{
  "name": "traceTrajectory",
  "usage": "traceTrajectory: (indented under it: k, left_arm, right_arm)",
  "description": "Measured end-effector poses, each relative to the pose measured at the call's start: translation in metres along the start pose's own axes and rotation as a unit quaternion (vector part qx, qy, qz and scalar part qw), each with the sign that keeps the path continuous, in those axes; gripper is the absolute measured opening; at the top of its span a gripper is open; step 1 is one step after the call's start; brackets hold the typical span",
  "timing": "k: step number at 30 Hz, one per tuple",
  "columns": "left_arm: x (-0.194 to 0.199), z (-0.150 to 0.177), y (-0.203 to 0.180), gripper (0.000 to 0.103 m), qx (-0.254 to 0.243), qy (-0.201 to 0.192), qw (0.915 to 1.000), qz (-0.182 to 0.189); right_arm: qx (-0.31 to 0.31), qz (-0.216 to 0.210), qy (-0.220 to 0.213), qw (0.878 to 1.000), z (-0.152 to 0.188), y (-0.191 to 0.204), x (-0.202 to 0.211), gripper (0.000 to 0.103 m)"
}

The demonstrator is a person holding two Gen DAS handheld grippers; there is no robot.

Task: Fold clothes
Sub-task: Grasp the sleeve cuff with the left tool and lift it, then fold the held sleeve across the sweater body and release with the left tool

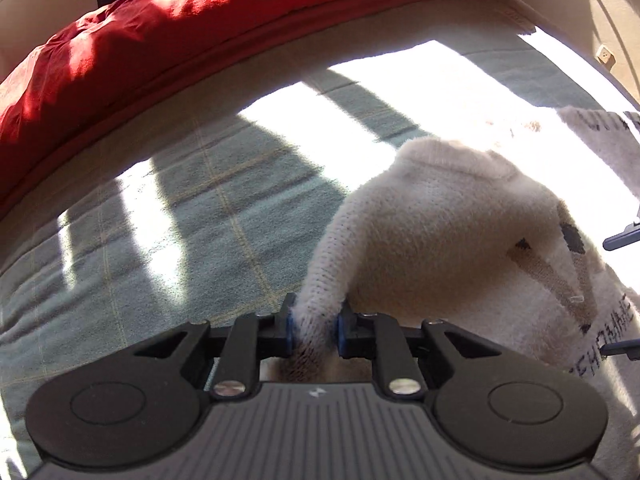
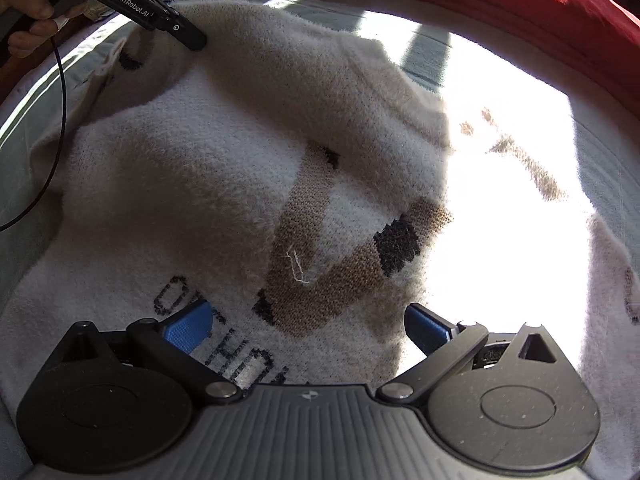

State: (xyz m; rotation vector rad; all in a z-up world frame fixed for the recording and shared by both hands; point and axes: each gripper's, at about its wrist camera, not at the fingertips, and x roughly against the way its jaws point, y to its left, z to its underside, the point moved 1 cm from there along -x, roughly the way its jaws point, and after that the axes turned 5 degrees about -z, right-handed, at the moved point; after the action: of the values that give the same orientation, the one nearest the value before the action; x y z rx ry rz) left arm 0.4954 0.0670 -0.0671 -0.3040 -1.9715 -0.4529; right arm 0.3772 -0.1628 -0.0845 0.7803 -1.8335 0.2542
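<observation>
Sunlit green checked bed (image 1: 168,216) fills my left view; my left tongs (image 1: 314,326) pinch a cream sweater (image 1: 448,232) sleeve. Right view: my right tongs (image 2: 308,326) gape, empty, over its rumpled, half-gathered body; folding looks unfinished.

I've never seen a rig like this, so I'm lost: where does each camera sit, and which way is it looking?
Left wrist: rides the left gripper, looking along its fingers, shut on the cream sweater, towards a red cushion.
Right wrist: rides the open right gripper, looking down at the sweater; a hand shows top left.
Shared: the sweater and the green bedcover.
</observation>
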Motion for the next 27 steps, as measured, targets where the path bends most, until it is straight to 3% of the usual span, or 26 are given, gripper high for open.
traceTrajectory:
  k: [2, 11, 13, 18, 21, 25, 27]
  left_arm:
    - [-0.012, -0.005, -0.005, 0.017, -0.016, 0.000, 0.9997, -0.017]
    - [-0.072, 0.009, -0.014, 0.024, -0.016, 0.032, 0.9989, -0.032]
    - [-0.064, 0.009, -0.011, 0.029, -0.012, 0.027, 0.9992, -0.026]
    - [-0.039, 0.006, 0.003, 0.030, -0.004, 0.019, 0.9997, -0.013]
    - [-0.023, -0.001, 0.011, 0.031, 0.007, 0.003, 1.0000, -0.003]
    - [-0.022, -0.023, 0.006, 0.052, -0.002, -0.022, 0.9987, 0.045]
    - [-0.028, -0.037, 0.000, 0.052, -0.010, -0.031, 0.9967, 0.074]
  right_arm:
    - [-0.005, 0.003, -0.007, 1.000, -0.002, -0.003, 0.004, 0.103]
    - [-0.040, -0.002, -0.011, 0.999, 0.001, -0.017, 0.005, 0.103]
    - [-0.036, -0.004, -0.014, 0.999, 0.001, -0.022, 0.010, 0.103]
    - [-0.023, 0.001, -0.032, 0.999, -0.019, -0.051, 0.022, 0.103]
    - [-0.013, 0.010, -0.048, 0.999, -0.036, -0.075, 0.031, 0.101]
    - [-0.002, 0.004, -0.065, 0.998, -0.061, -0.112, 0.033, 0.091]
    - [0.005, -0.003, -0.068, 0.998, -0.076, -0.133, 0.026, 0.086]
